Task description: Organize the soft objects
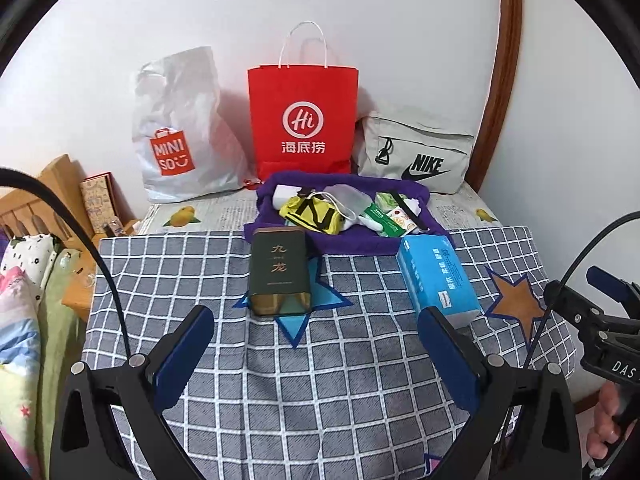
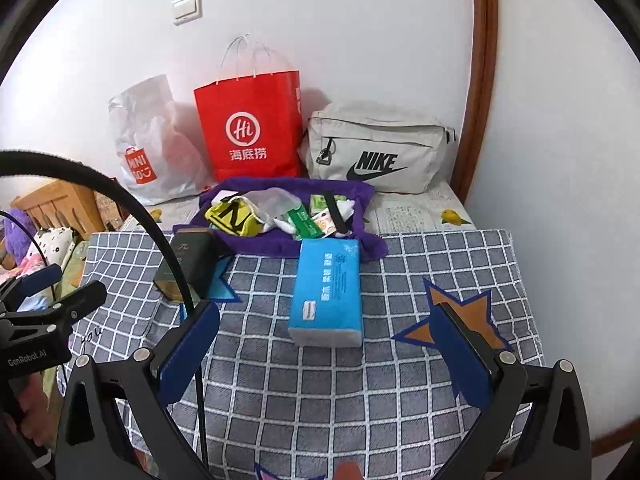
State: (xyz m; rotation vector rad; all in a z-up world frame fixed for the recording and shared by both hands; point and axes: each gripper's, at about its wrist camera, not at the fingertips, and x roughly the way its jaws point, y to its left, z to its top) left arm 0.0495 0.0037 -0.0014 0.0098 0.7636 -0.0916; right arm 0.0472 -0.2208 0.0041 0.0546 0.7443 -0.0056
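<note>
On the far left a wooden bedframe (image 1: 60, 184) stands beside the table; a grey checked cloth (image 1: 320, 360) covers the table under me. My left gripper (image 1: 316, 328) hovers above the cloth with its jaws spread wide and nothing between them; just beyond its left finger stands a dark green tin (image 1: 280, 272), upright on a blue star printed in the cloth. Against the wall at the back, from left to right: a white Miniso bag (image 1: 180, 132), a red paper bag (image 1: 303, 120) standing upright, and a grey Nike bag (image 1: 416, 152) lying on its side. In front of the red bag lies a purple pouch (image 1: 288, 184), open, with soft things heaped in it: a yellow cloth (image 1: 312, 212) with black stripes, a clear plastic wrap, a green packet (image 1: 384, 220); I cannot tell what the white bits are. The tin touches the pouch's near edge on the left; a blue tissue pack (image 2: 326, 288) lies on the cloth touching its near edge on the right. My right gripper (image 2: 332, 344) hangs over the cloth with its jaws wide apart and empty, the tissue pack just ahead between the fingers; the right finger hides part of an orange star (image 2: 464, 312).
</note>
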